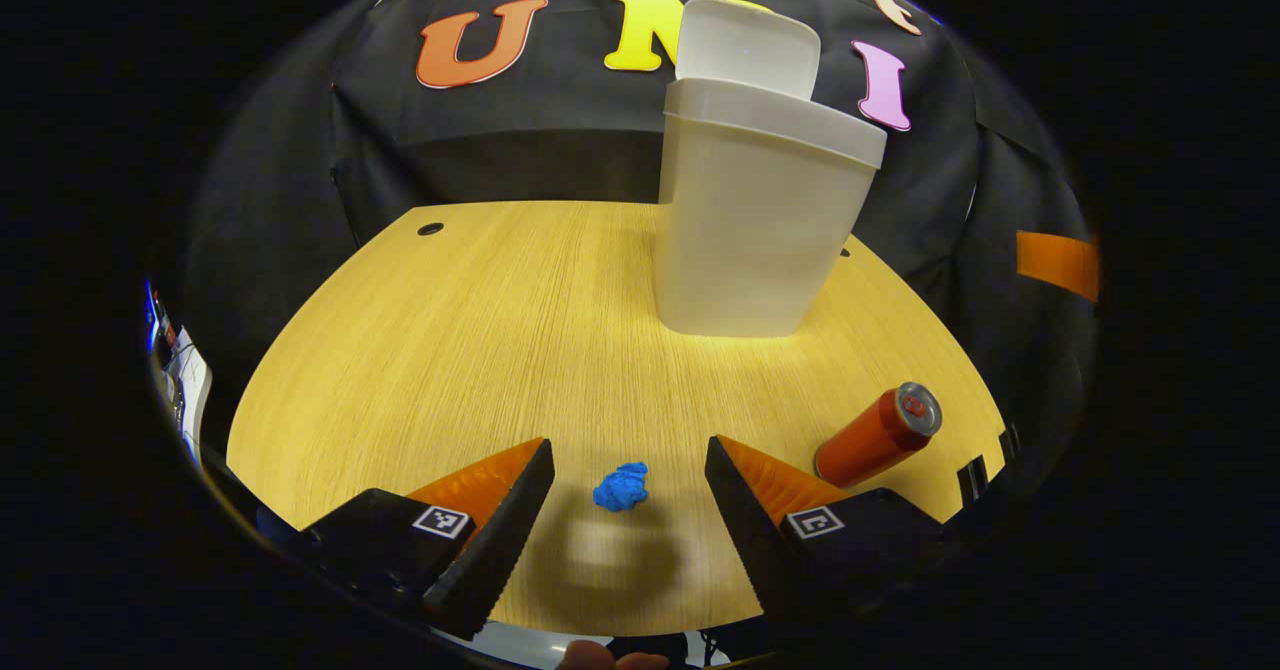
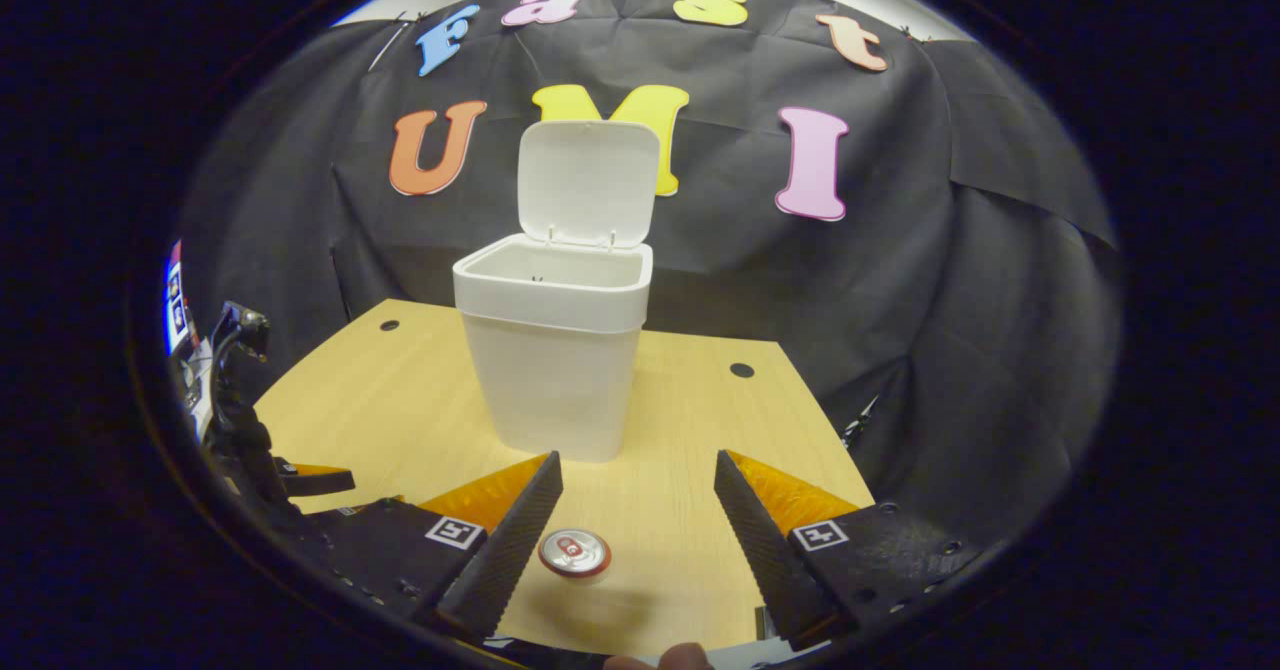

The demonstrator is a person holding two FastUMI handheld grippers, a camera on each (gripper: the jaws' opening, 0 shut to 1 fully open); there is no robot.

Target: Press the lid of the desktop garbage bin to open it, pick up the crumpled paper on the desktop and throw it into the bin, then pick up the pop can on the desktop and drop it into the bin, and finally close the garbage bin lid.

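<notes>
Both claws stand wide open with nothing between their fingers. From the left gripper view, the left gripper (image 1: 628,510) hangs over the crumpled paper (image 1: 621,487), a small blue wad lying on the wooden desktop (image 1: 480,350) between the two fingers but not yet touched. The pop can (image 1: 878,435) lies on its side just to the right, and the garbage bin (image 1: 755,220) stands farther back with its lid (image 2: 587,182) already up. The right gripper (image 2: 637,510) hovers above the can's top end.

The paper is probably very light and soft — it should squash easily, so a close across its middle seems enough. The can is likely smooth and round, and may roll; holding it across the body looks safest.
</notes>
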